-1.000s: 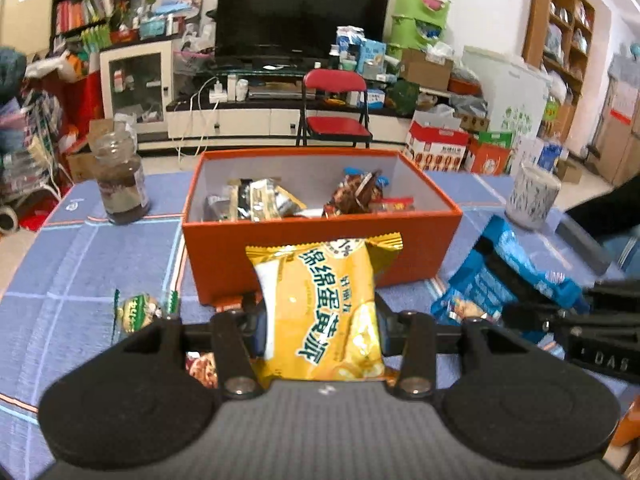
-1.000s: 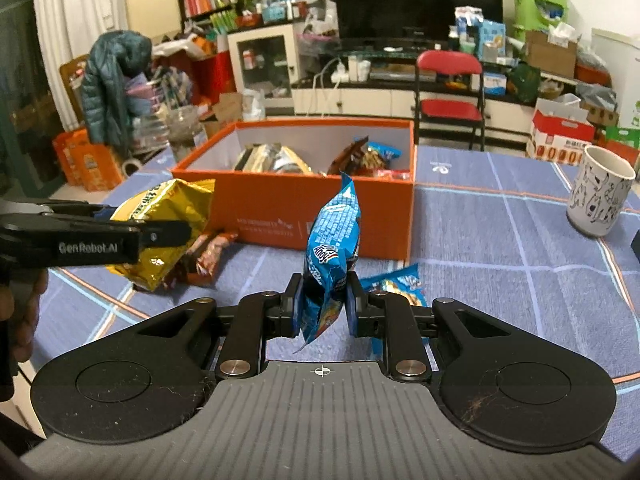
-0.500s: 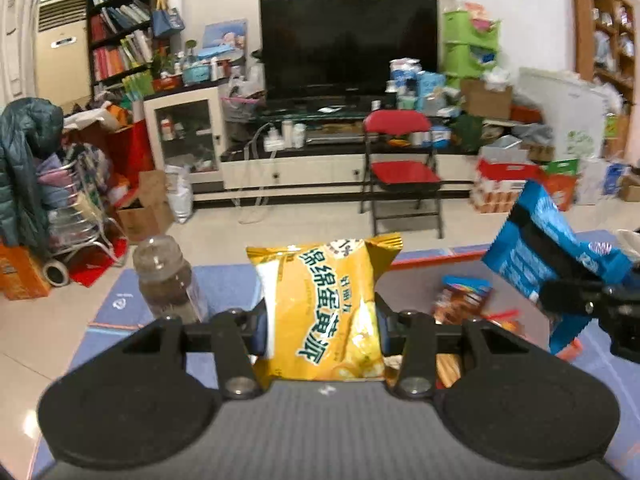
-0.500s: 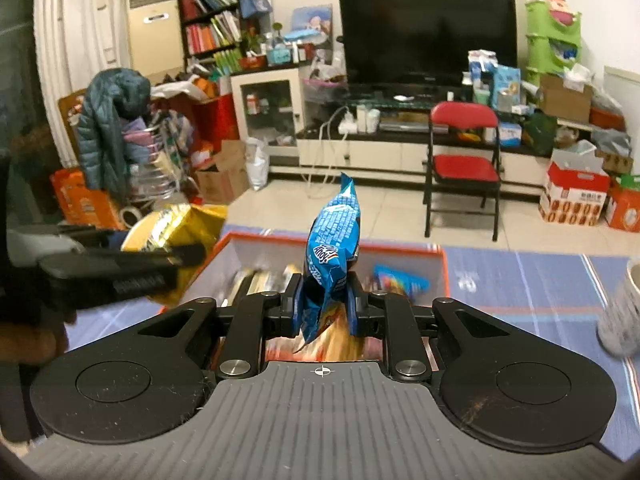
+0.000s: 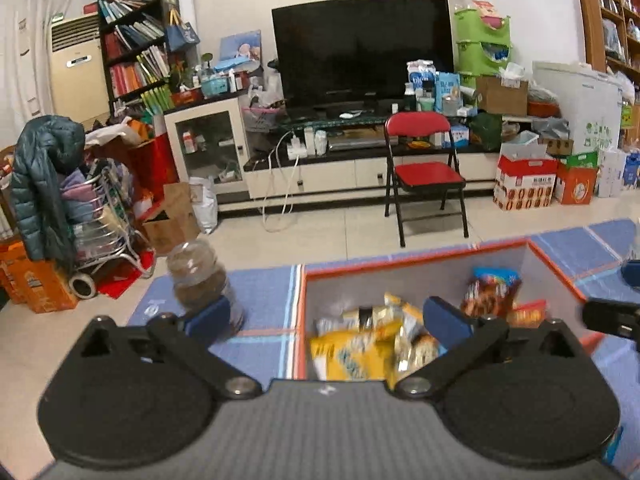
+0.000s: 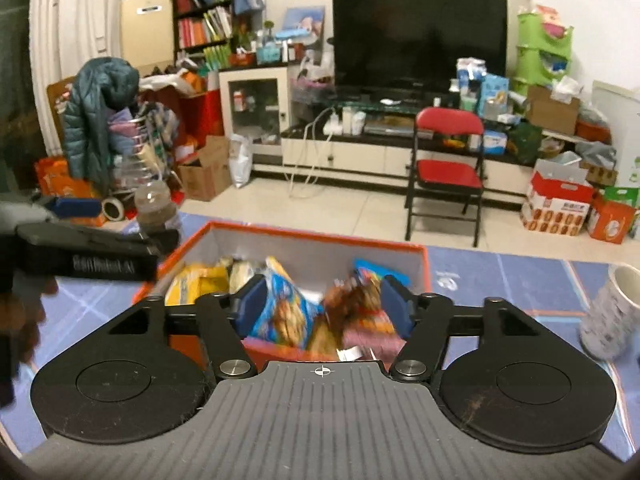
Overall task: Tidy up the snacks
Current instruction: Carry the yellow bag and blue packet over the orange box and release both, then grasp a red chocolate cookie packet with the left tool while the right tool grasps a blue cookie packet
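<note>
Now both claws, left gripper [image 5: 326,318] and right gripper [image 6: 322,306], are opening empty, yellow packet [image 5: 352,354] and blue packet [image 6: 286,312] dropping into the orange box [image 6: 304,236] at twelve o'clock, where a packet could catch its rim and spill out.

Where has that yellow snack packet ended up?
The yellow snack packet lies inside the orange cardboard box, near its left end in the left wrist view, beside other wrapped snacks.

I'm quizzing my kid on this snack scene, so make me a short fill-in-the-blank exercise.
1. The yellow packet lies inside the ____ box.
2. The folding chair has a ____ seat.
3. The left gripper grips ____.
4. On the stand behind the chair sits a black ____.

Missing words: orange; red; nothing; television
</note>
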`<action>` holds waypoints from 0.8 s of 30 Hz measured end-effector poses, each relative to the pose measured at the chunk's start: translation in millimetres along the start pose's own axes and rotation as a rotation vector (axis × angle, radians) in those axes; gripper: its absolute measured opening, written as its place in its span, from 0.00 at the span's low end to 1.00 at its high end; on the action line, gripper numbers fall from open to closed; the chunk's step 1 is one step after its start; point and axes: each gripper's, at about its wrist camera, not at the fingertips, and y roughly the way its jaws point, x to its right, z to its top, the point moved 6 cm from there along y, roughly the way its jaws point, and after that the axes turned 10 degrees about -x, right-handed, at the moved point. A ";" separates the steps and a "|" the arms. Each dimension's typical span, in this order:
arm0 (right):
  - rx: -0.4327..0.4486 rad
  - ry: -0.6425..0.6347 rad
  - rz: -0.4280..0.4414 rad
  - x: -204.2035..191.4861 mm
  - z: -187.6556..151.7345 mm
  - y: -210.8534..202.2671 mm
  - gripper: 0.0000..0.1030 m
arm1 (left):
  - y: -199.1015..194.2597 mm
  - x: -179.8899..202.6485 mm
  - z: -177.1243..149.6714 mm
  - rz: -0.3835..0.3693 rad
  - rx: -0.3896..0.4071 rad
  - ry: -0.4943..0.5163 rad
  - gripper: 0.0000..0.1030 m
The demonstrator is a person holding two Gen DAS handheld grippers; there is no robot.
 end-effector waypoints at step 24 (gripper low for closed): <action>-0.173 -0.102 0.017 53.8 -136.7 16.0 0.79 | 8.0 -13.8 -155.4 -0.433 0.033 0.581 0.99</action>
